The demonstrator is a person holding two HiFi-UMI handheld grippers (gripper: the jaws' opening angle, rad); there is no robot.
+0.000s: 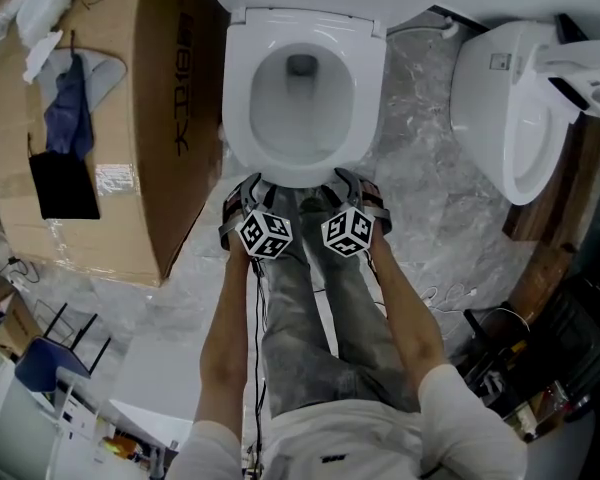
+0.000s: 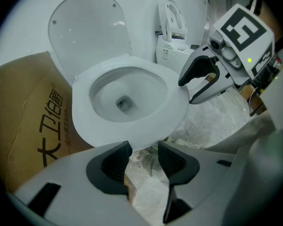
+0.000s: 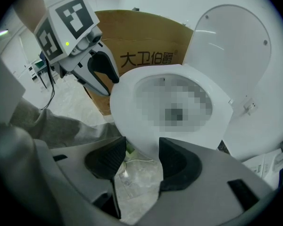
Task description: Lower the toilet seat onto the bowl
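White plastic toilet seat (image 1: 236,118) lies flat on the white ceramic bowl (image 1: 280,118); round white lid (image 2: 89,32) stands raised. Left hand-held gripper (image 2: 144,157) and right hand-held gripper (image 3: 142,157) sit near the front rim, jaws narrowly apart, empty. Brown cardboard box (image 1: 150,118) holds a blue cloth (image 1: 68,108).

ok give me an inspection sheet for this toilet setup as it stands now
surface: grey marbled floor.
job's things: toilet seat lies flat on the bowl; lid stands upright behind it.
clutter: cardboard box beside the toilet, blue cloth on top.
grippers: left claw and right claw both open and empty, just before the seat's front edge.
cables: thin cable along the person's left forearm; white cable on the floor.
surroundings: second toilet to the right; dark gear at lower right.
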